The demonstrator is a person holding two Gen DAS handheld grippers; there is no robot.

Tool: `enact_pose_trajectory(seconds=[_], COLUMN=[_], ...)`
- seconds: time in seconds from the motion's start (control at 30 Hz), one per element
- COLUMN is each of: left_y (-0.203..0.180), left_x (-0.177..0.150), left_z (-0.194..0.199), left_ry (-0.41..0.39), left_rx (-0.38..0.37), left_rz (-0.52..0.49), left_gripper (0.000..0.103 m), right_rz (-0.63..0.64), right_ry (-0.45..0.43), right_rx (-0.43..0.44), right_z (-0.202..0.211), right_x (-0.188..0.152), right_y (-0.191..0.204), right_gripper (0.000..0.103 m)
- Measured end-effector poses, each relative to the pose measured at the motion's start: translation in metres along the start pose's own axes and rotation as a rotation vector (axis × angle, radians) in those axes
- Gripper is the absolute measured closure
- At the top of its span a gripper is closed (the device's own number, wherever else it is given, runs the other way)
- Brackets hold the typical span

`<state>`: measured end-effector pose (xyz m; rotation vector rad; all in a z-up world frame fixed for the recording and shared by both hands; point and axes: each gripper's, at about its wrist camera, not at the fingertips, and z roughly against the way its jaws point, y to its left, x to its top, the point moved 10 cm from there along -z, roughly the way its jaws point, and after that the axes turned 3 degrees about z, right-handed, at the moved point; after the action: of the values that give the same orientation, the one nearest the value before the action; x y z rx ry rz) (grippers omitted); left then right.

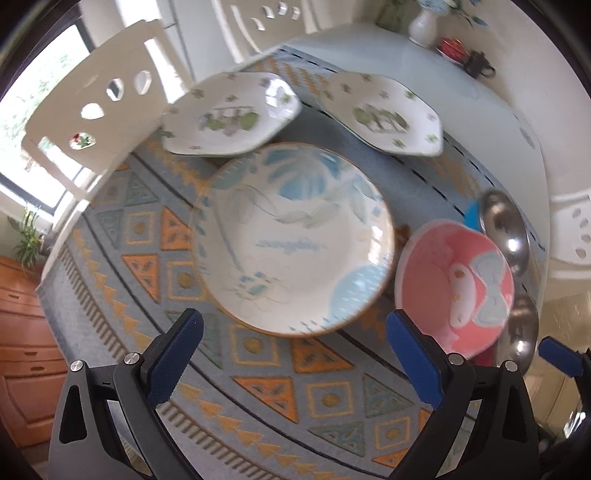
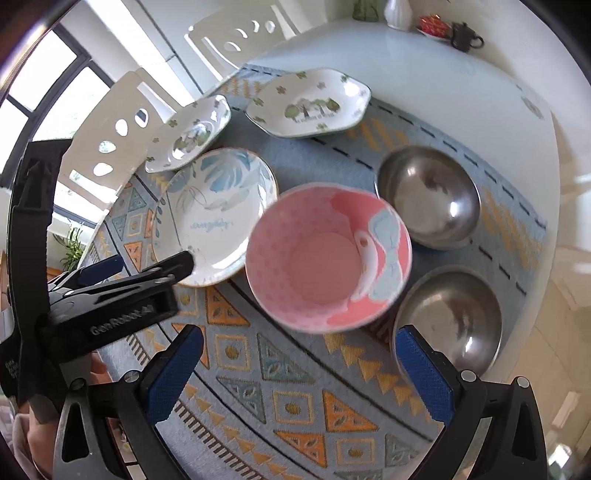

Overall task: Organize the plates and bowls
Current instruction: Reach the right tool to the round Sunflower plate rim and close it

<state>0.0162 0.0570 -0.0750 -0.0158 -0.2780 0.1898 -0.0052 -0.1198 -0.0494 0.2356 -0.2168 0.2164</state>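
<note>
A round plate with blue leaves [image 1: 295, 240] lies on the patterned mat, just ahead of my open left gripper [image 1: 293, 319]. Behind it sit two white octagonal plates with green motifs [image 1: 229, 114] [image 1: 384, 114]. A pink bowl [image 2: 325, 258] stands upright in front of my open right gripper [image 2: 299, 336], which holds nothing. Two steel bowls [image 2: 428, 195] [image 2: 450, 317] stand to the right of the pink bowl. In the right wrist view the left gripper [image 2: 147, 266] reaches in from the left, one finger over the round plate's [image 2: 218, 218] near edge.
A blue and orange patterned mat [image 2: 295, 406] covers the near part of the white table [image 2: 424, 74]. A vase [image 1: 423, 27], a red dish [image 1: 452, 48] and a dark teapot [image 2: 465, 37] stand at the far end. White chairs [image 1: 92, 110] line the left side.
</note>
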Motion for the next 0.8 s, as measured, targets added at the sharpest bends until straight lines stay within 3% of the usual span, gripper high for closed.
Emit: enact_pose_trajectory(seconds=[0.2,0.37,0.57,0.8], left_y=[0.043,0.068,0.082,0.085], left_x=[0.019,0.019,0.013,0.009], left_z=[-0.002,-0.018,-0.051,-0.086], left_ry=[-0.026,-0.014,0.031,0.097], left_rx=[0.041,0.062,0.051,0.042], left_rz=[0.069,0.116,0.157,0.175], left_gripper=[0.004,0.004,0.004,0.004], right_rz=[0.065,0.127,0.157,0.194], right_ry=[-0.053,-0.048,0.043,0.196], right_rx=[0.021,0.054,0.112,0.098], right_z=[-0.004,-0.025,-0.078,-0.136], right_x=[0.053,0.085,0.104,0.106], right_y=[0.014,0.037,0.06,0.072], right_gripper=[0.0,0.0,0.0,0.0])
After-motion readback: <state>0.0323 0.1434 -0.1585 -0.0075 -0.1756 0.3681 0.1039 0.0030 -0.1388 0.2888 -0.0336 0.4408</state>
